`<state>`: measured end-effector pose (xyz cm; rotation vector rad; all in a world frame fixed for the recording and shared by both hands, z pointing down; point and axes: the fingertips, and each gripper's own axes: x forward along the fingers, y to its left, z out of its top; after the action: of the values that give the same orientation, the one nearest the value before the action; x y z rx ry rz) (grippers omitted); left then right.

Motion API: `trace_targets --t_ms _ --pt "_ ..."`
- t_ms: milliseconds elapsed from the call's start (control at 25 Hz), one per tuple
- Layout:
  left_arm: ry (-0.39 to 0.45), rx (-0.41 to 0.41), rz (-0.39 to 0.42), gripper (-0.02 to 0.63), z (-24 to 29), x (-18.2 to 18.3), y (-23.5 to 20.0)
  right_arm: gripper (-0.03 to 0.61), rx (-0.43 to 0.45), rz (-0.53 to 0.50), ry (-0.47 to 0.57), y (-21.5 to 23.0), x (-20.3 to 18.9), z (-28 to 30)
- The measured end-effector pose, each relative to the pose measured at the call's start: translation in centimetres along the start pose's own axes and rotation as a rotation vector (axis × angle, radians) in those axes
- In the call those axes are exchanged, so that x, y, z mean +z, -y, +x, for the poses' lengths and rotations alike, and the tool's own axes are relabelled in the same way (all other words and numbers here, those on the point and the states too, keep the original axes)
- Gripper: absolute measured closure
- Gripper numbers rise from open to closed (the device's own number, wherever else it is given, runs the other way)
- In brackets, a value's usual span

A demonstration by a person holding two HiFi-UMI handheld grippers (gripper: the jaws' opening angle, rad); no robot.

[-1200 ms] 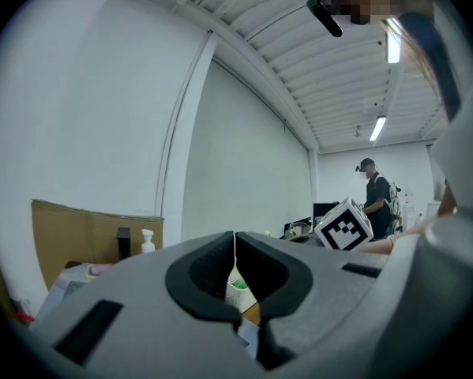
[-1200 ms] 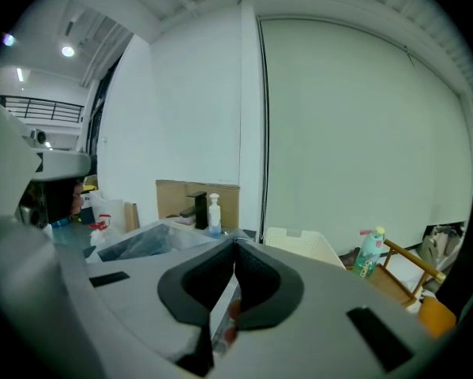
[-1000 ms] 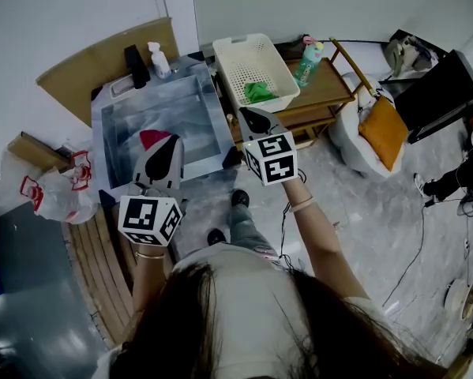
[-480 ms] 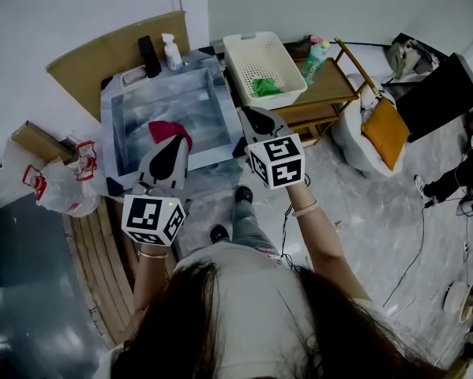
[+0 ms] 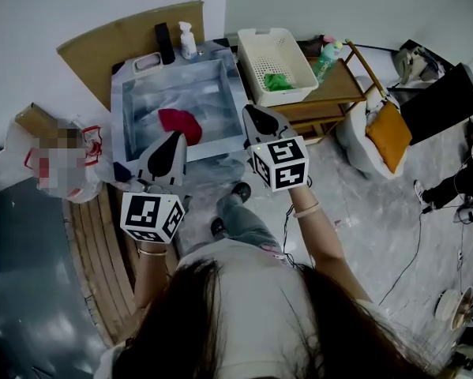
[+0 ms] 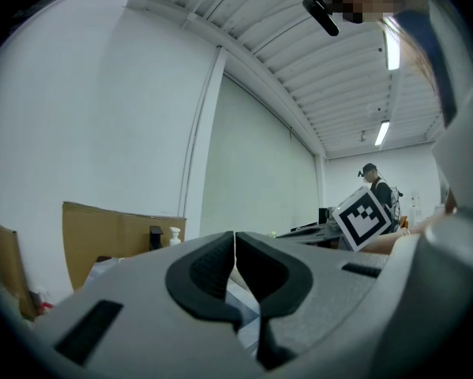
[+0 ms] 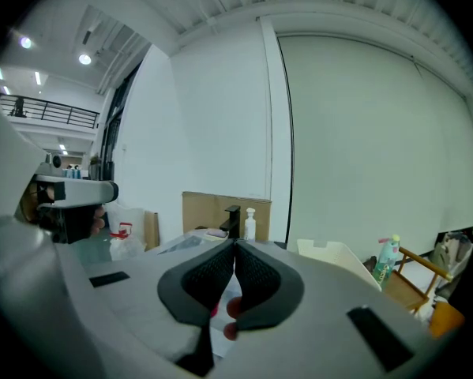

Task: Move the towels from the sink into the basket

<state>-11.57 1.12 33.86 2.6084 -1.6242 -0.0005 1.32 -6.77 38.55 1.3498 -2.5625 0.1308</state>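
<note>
Head view shows the scene slid over the last second: the sink point(image 5: 153, 93) and basket point(image 5: 269, 54) now sit further right and higher in frame than a second ago, which reads as the person turning or stepping toward the sink. The red towel point(image 5: 181, 122), earlier mostly hidden behind the left gripper point(image 5: 174, 137), now lies plainly in view on the sink floor, just beyond and to the right of that gripper's tip. A green towel point(image 5: 279, 81) lies in the basket as before, so by my reading one towel is delivered and the red one is next; nothing has been picked up yet. The left gripper's jaws are pressed together with nothing between them, as its own view shows, and it points forward over the sink's near rim. The right gripper point(image 5: 247, 109) is likewise closed tip to tip and empty; in its own view a bit of red shows below the jaws, probably the towel lying beyond, not held. It hangs over the sink's near right corner, between sink and basket. Both forearms reach forward from the body at about the same height, marker cubes toward the person, tips aimed away. The jaws would need to part before either could take the towel, and the left is the closer one.
</note>
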Motion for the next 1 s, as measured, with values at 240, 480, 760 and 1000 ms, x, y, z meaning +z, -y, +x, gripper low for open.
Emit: trace_targets --t_ms 240,480,760,1000 --pt "0.004 0.062 -0.014 0.606 -1.6 -0.1 -1.9 0.552 0.049 0.009 -0.010 -1.8 -0.3 1.1" --pt "-0.012 0.115 -0.025 0.606 -2.9 -0.8 -3.7 0.552 0.097 -0.008 -0.031 -3.7 -0.3 3.1" --pt "-0.017 0.170 -0.046 0.606 -4.1 -1.6 -5.7 0.551 0.152 -0.024 -0.059 -6.1 -1.1 4.8" --pt "-0.026 0.185 -0.052 0.606 -3.8 -1.9 -6.8 0.551 0.195 -0.055 -0.100 -7.3 -2.1 6.2"
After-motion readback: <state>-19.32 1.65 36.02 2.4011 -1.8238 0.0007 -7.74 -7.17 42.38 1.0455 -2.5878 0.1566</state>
